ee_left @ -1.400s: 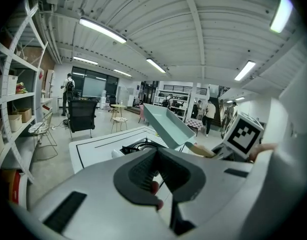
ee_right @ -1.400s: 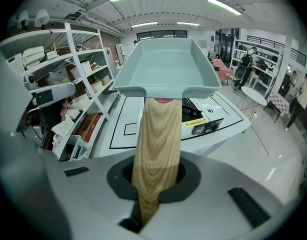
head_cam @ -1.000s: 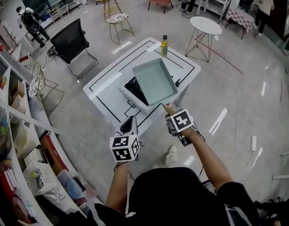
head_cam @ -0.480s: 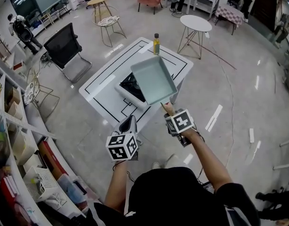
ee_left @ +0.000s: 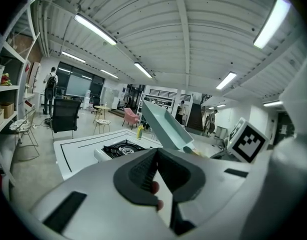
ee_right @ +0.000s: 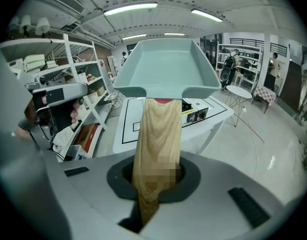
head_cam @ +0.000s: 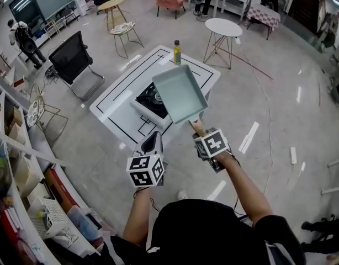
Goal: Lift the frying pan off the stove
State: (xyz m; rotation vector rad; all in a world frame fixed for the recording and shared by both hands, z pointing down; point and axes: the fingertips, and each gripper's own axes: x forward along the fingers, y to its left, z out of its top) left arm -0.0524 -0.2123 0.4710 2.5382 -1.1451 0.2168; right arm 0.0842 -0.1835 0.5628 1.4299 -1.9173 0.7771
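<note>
The pale green rectangular frying pan [head_cam: 179, 93] hangs in the air, tilted, above and just right of the black stove [head_cam: 150, 99] on the white table [head_cam: 117, 105]. My right gripper [head_cam: 198, 130] is shut on the pan's wooden handle [ee_right: 158, 139], and the pan [ee_right: 166, 66] fills the upper middle of the right gripper view. My left gripper [head_cam: 154, 141] hovers short of the table with its jaws shut and nothing in them. In the left gripper view the pan [ee_left: 166, 126] floats to the right of the stove [ee_left: 121, 149].
A bottle of yellow liquid [head_cam: 176, 53] stands at the table's far corner. A black office chair [head_cam: 75, 59] is to the left and a round white side table [head_cam: 223, 27] beyond. Shelving [head_cam: 15, 164] runs along the left wall. People stand in the background.
The pan has stayed in the right gripper's grip while the table and stove have drifted left in the view. More of the stove's burner is uncovered. The left gripper has barely moved.
</note>
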